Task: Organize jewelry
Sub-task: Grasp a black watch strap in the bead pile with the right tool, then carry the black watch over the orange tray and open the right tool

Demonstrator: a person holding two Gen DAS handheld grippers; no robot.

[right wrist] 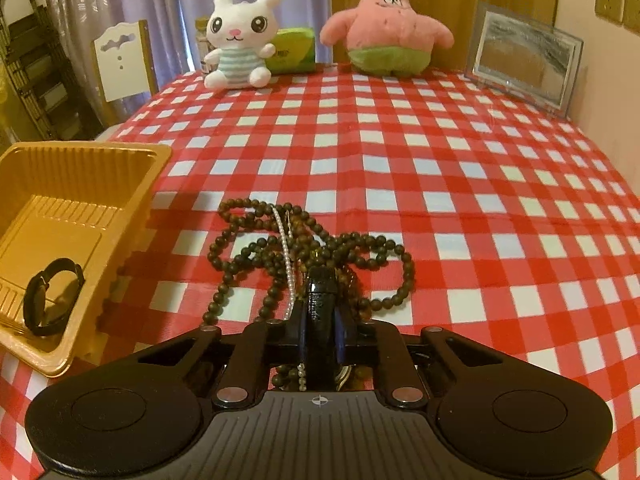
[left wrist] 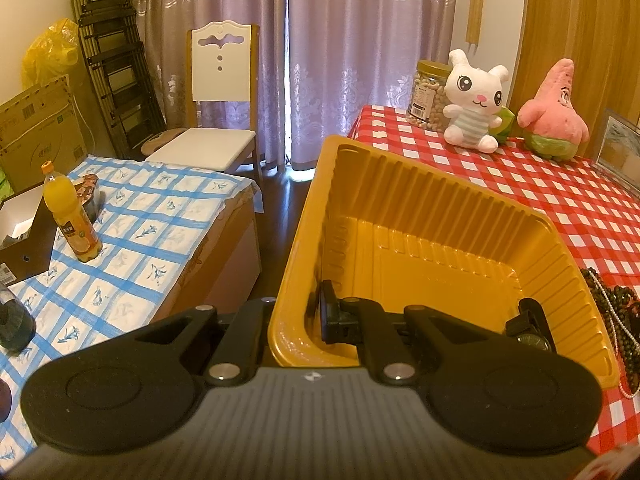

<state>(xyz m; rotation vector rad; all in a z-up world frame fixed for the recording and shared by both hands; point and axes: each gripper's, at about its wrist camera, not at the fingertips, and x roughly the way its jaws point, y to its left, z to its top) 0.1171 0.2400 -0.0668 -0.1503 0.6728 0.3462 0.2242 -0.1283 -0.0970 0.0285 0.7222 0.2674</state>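
While one black-strapped wristwatch [right wrist: 52, 298] already lies inside the ribbed yellow plastic tray [right wrist: 120, 216], still heaped on the red-and-white checked tablecloth [right wrist: 440, 184]: a tangle of dark brown bead strands [right wrist: 256, 248] and a thin white pearl string [right wrist: 285, 240]. Left gripper [left wrist: 298, 316] clenched on the tray's near wall. Right gripper [right wrist: 320, 320] clamped on a glossy black strap [right wrist: 320, 296] at the heap's near edge, beads directly beneath. Most sorting apparently left.

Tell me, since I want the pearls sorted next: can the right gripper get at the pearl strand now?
Probably not yet: the right gripper is shut on a black strap, and the pearl strand lies tangled among dark bead necklaces.
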